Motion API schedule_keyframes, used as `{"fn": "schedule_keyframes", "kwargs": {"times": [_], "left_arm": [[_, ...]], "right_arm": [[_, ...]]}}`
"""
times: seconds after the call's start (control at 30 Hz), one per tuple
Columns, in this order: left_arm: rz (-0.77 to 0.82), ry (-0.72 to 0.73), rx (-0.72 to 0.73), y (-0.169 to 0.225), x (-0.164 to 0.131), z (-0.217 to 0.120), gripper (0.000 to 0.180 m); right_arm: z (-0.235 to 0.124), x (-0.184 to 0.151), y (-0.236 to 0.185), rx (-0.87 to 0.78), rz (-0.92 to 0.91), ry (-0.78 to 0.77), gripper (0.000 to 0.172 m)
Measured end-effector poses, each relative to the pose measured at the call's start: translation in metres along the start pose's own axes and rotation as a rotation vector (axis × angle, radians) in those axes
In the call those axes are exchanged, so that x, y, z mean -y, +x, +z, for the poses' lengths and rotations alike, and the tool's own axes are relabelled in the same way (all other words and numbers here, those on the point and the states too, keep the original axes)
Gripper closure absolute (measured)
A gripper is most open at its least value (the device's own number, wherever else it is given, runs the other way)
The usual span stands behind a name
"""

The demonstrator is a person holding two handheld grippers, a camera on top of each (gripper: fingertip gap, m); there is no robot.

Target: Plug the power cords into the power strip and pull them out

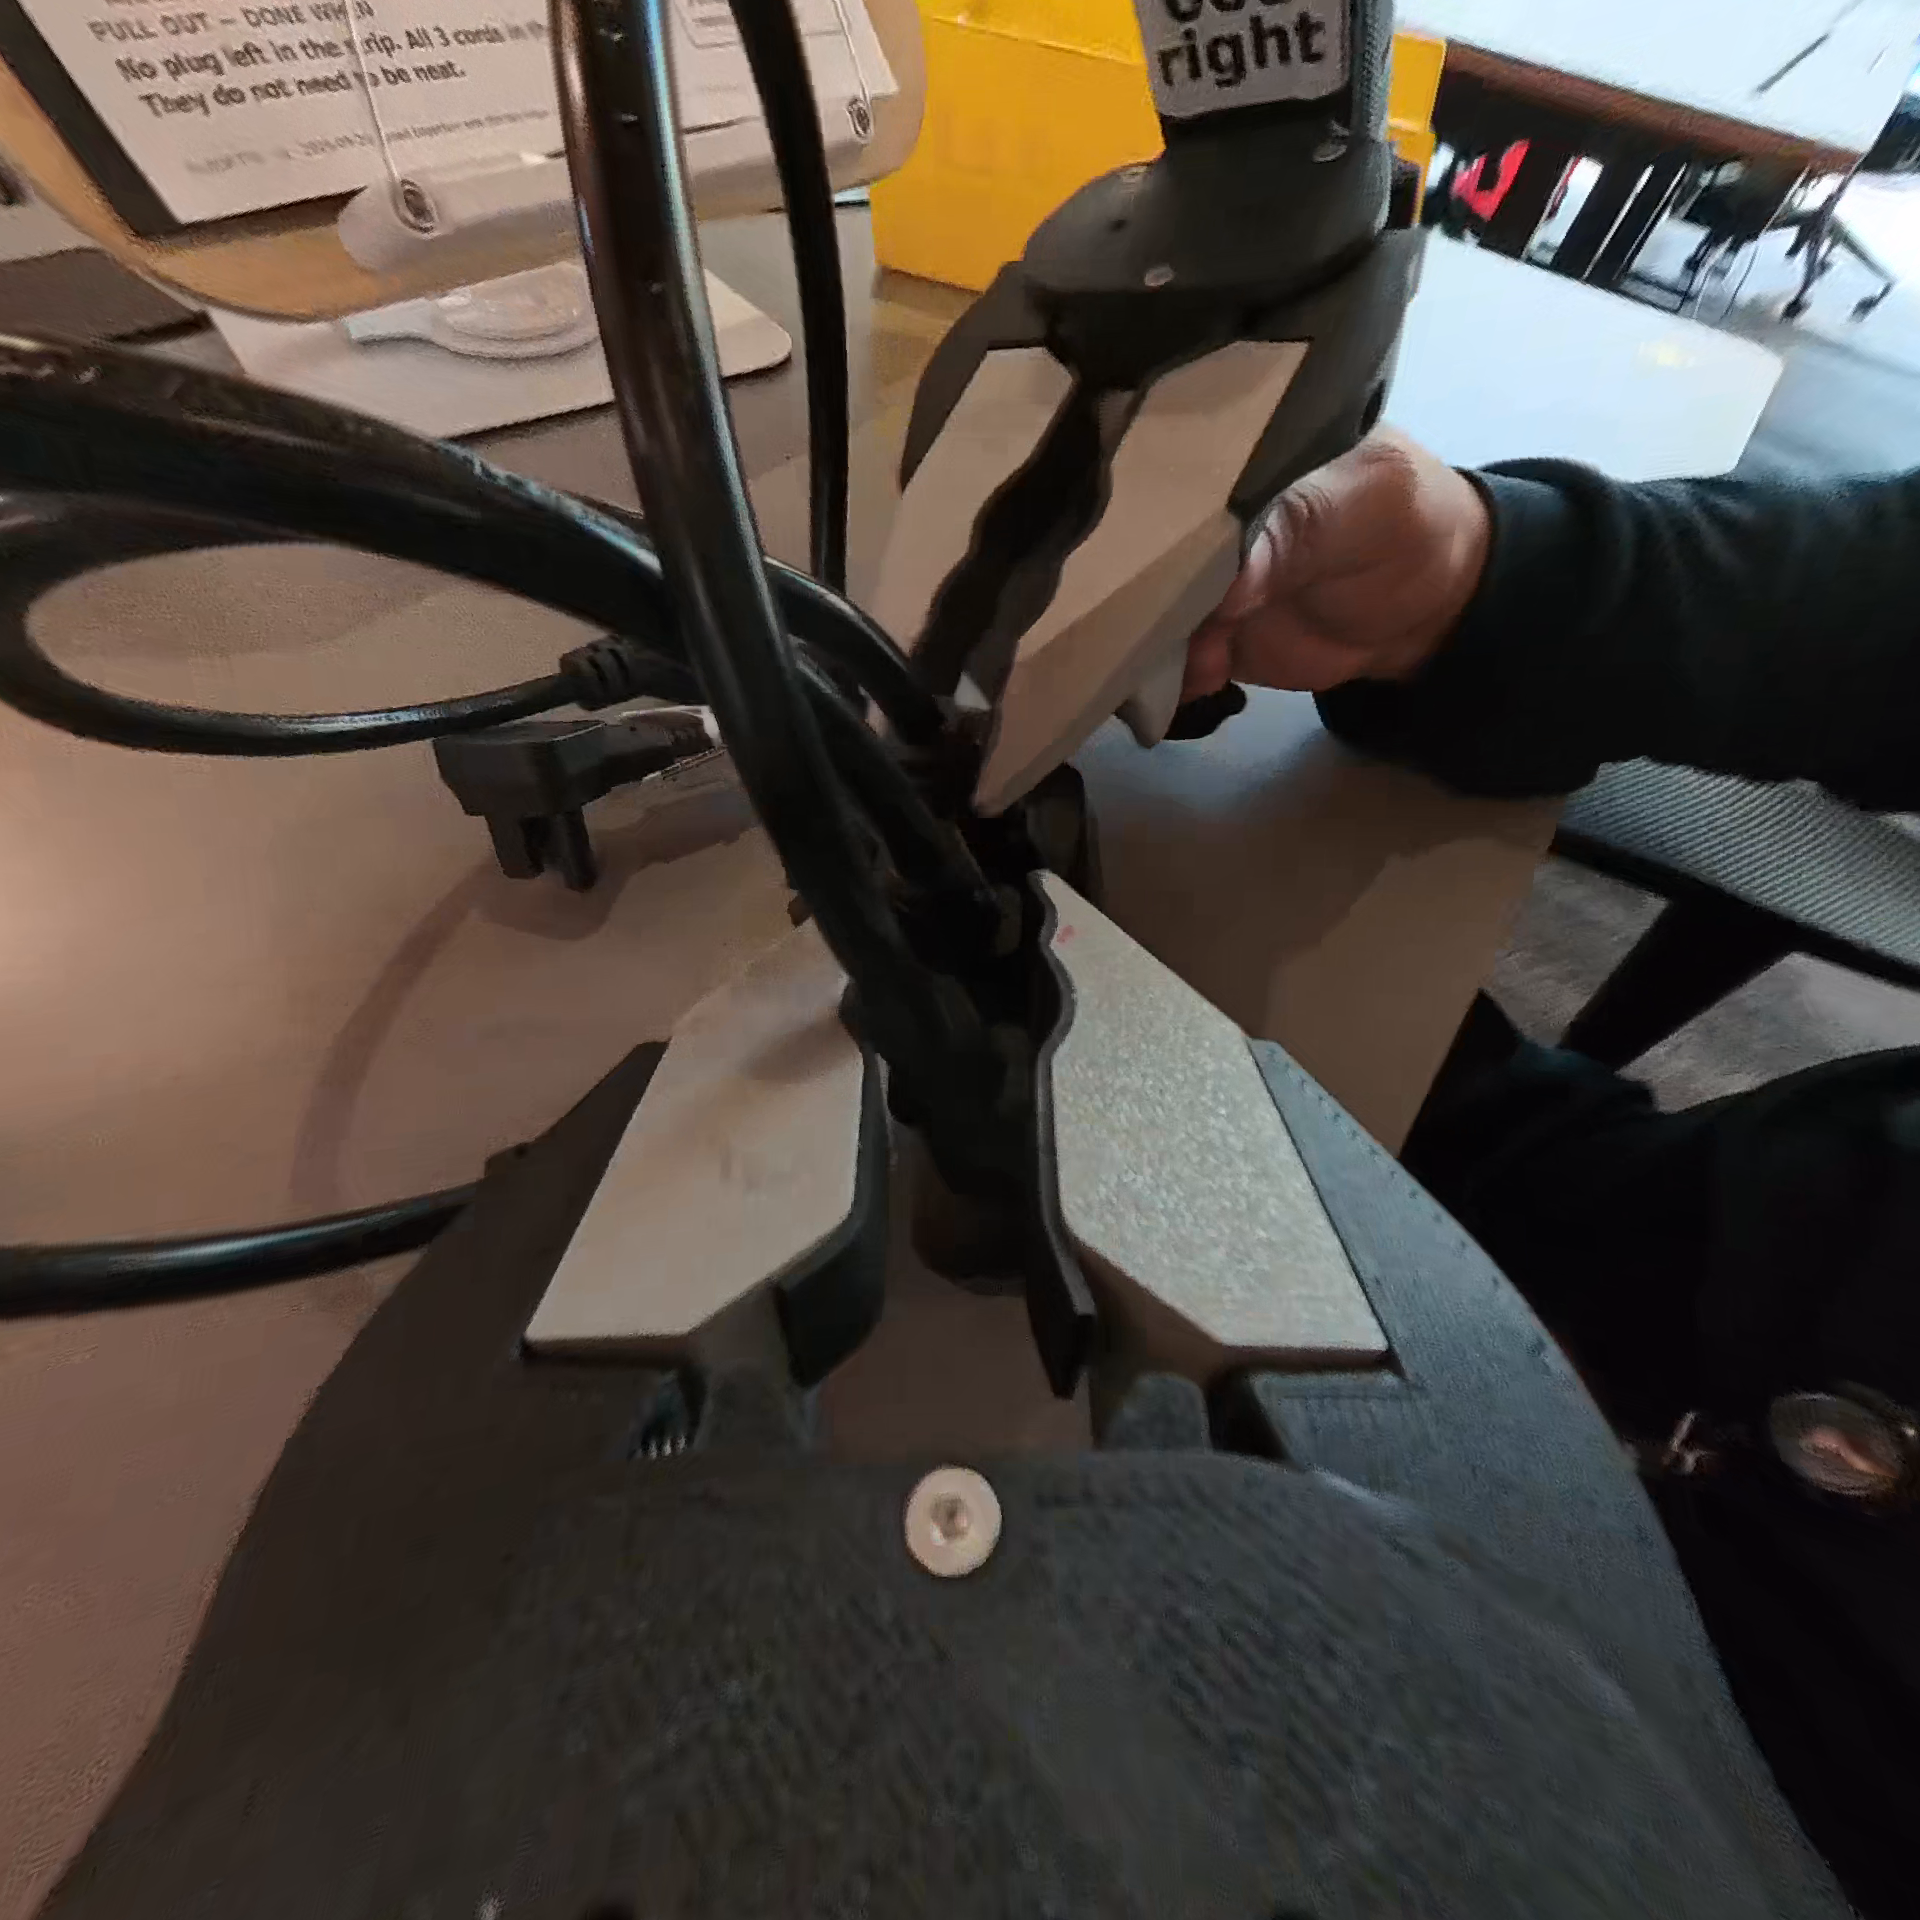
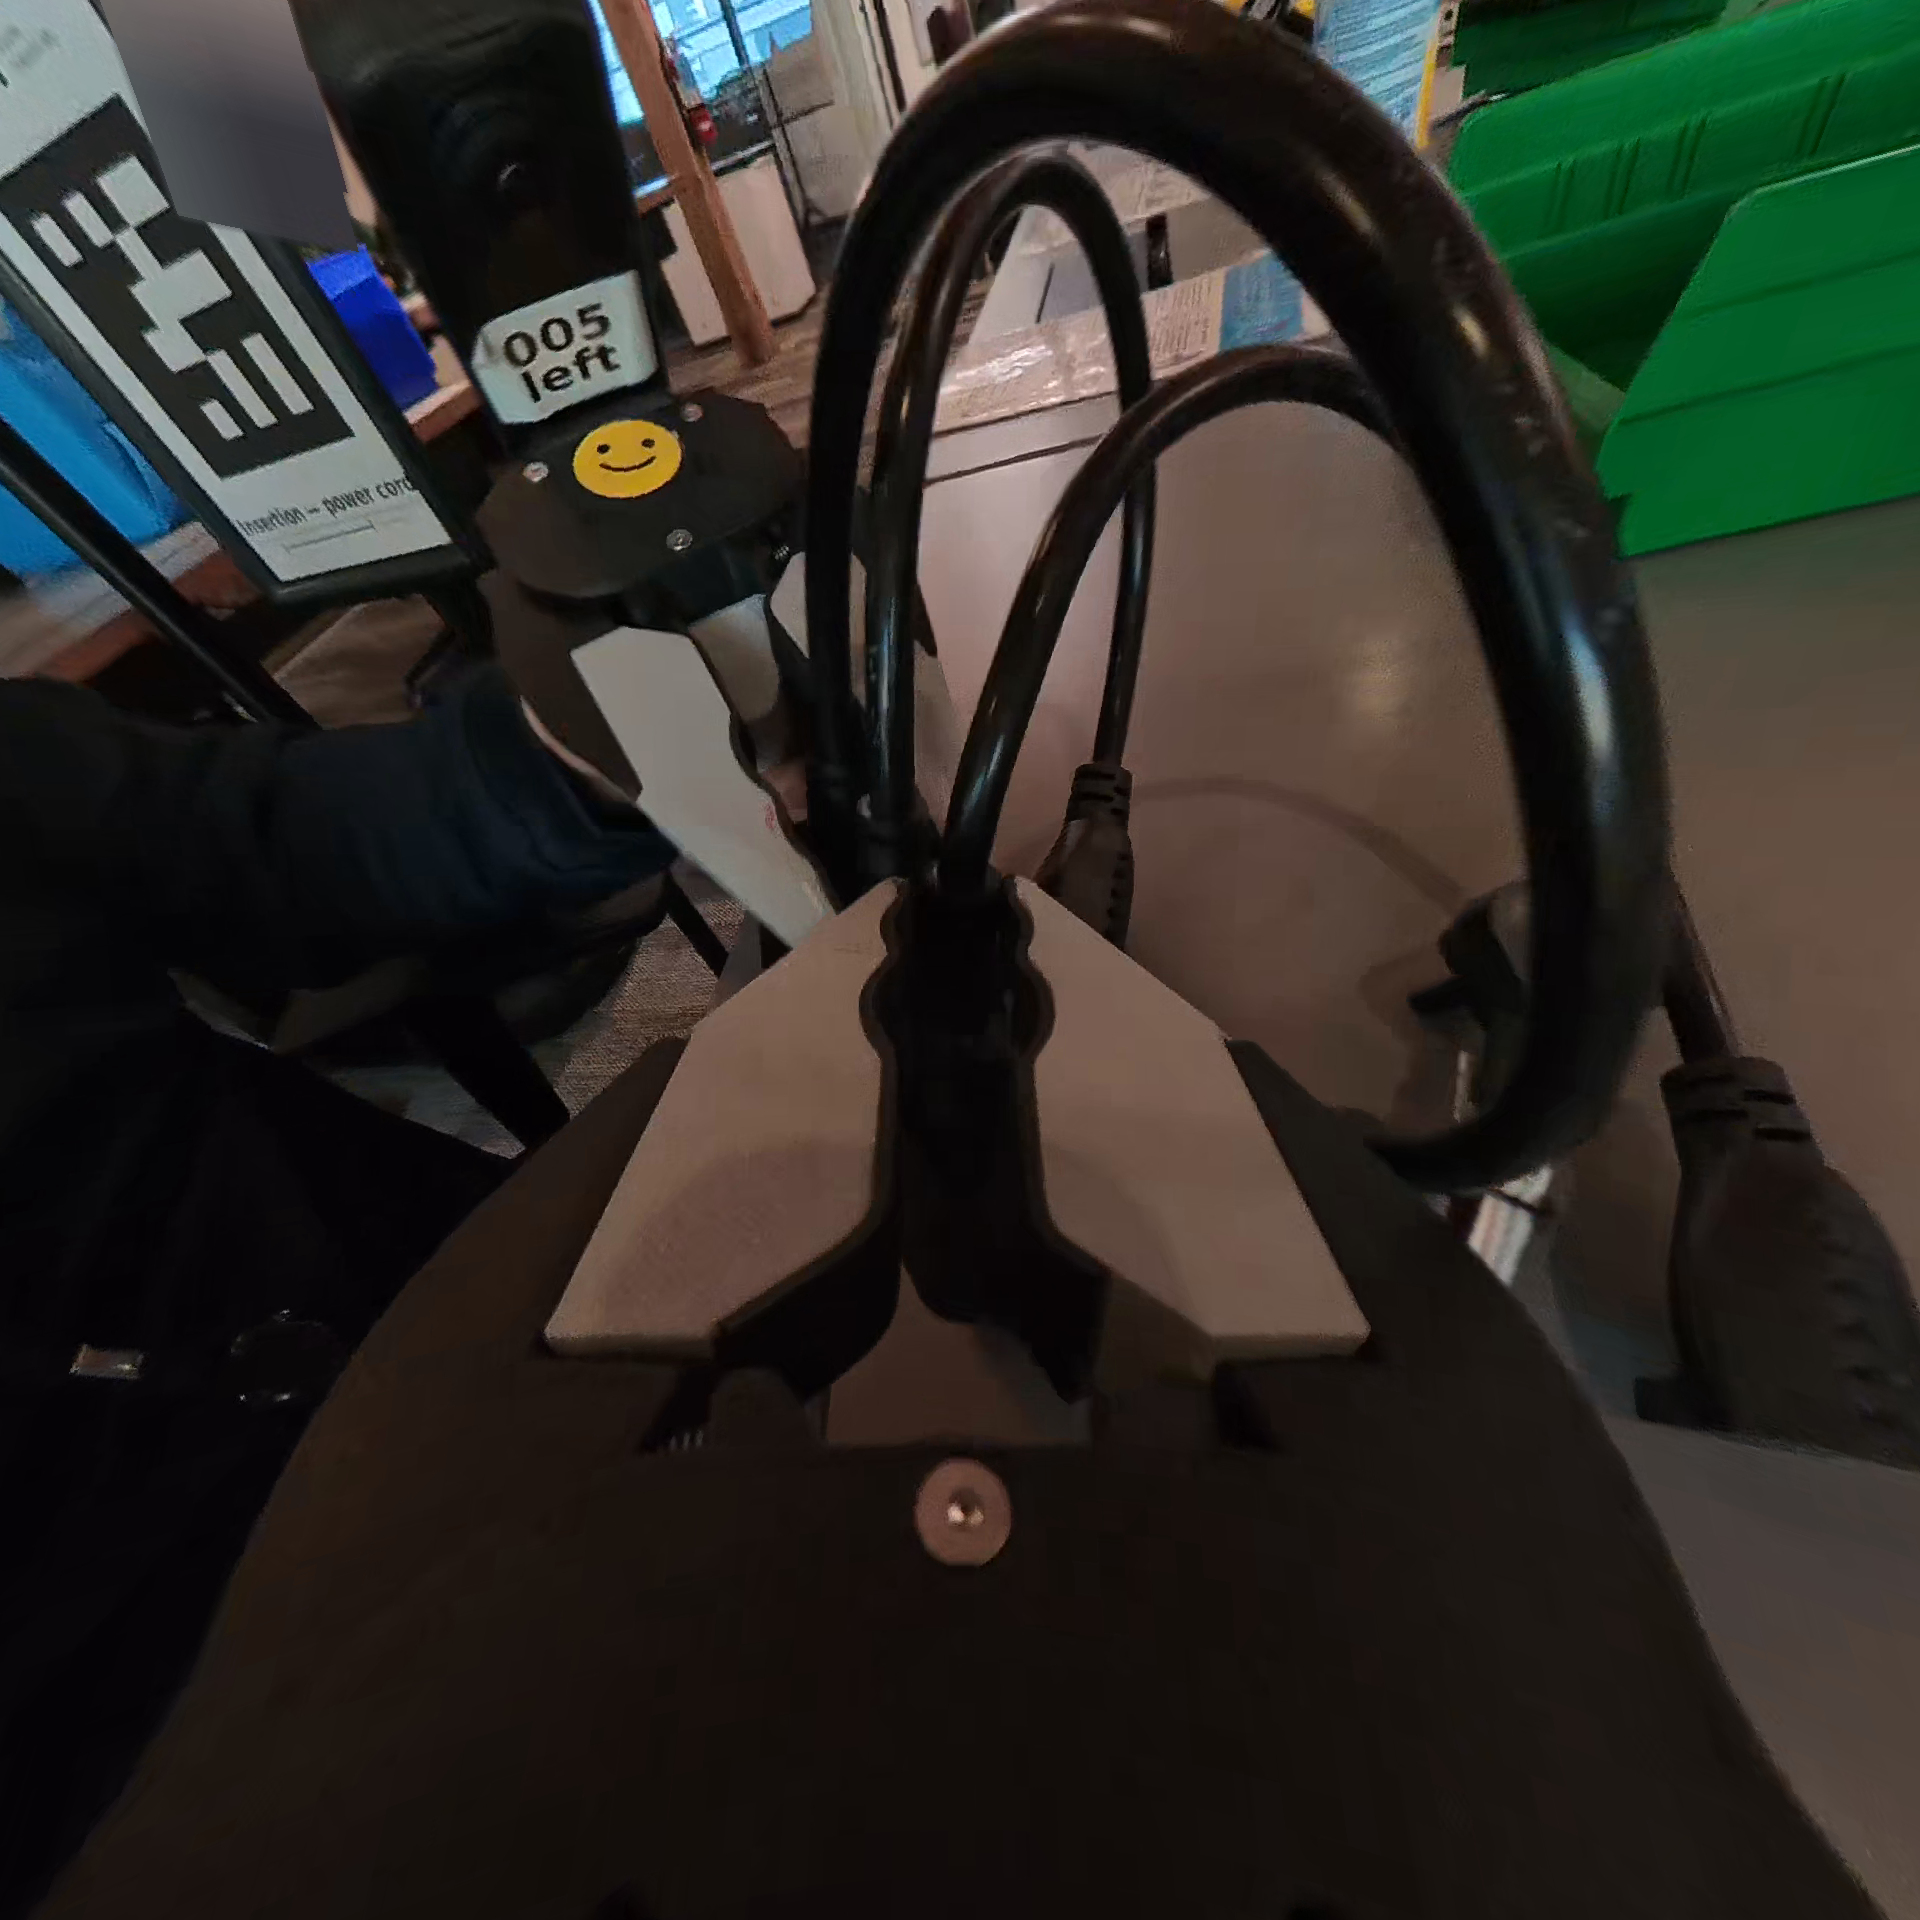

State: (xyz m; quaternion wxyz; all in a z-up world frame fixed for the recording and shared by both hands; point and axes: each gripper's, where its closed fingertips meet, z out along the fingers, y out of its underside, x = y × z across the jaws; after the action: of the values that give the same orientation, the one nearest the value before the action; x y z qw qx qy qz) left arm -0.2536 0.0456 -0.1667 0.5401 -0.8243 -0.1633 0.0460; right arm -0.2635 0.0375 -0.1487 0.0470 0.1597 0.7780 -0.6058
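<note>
Between the left gripper (image 1: 961, 997) fingers: a bundle of black power cords (image 1: 727, 582), both pads pressing on it, clamped. Right gripper (image 2: 956, 914) is clenched on a single black cord (image 2: 1023, 665) of the same tangle; its pads squeeze it right at the fingertips. Both grippers meet nearly tip to tip above the table (image 1: 260, 987); the right one comes down from above in the left wrist view, with the person's hand (image 1: 1351, 582) on its handle.

Cords loop up in big arcs from the grasp points. One loose plug (image 1: 540, 790) lies on the table left of the bundle, prongs down. Another cord end (image 2: 1766, 1247) lies on the table at right in the right wrist view. Power strip: cannot tell where it is.

Further out: instruction sheet in a stand (image 1: 312, 104), yellow bin (image 1: 1018, 166), green bins (image 2: 1714, 312), marker board (image 2: 187, 332).
</note>
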Motion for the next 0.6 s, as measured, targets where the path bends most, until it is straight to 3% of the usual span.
{"fn": "schedule_keyframes", "kwargs": {"times": [0.13,0.2,0.33,0.6], "left_arm": [[-0.089,-0.004,-0.044,-0.003,-0.006,-0.002,0.157],[-0.103,-0.025,-0.054,-0.004,-0.012,-0.001,0.157],[-0.131,-0.013,-0.046,-0.007,-0.016,-0.001,0.157],[-0.126,0.019,0.012,-0.012,-0.006,-0.022,0.154]], "right_arm": [[-0.021,-0.008,-0.001,0.035,-0.053,-0.057,0.148],[-0.027,-0.02,-0.014,0.087,-0.152,-0.123,0.147],[-0.016,-0.05,-0.019,0.015,-0.361,-0.294,0.139],[0.0,-0.064,-0.014,-0.116,-0.577,-0.443,0.152]]}}
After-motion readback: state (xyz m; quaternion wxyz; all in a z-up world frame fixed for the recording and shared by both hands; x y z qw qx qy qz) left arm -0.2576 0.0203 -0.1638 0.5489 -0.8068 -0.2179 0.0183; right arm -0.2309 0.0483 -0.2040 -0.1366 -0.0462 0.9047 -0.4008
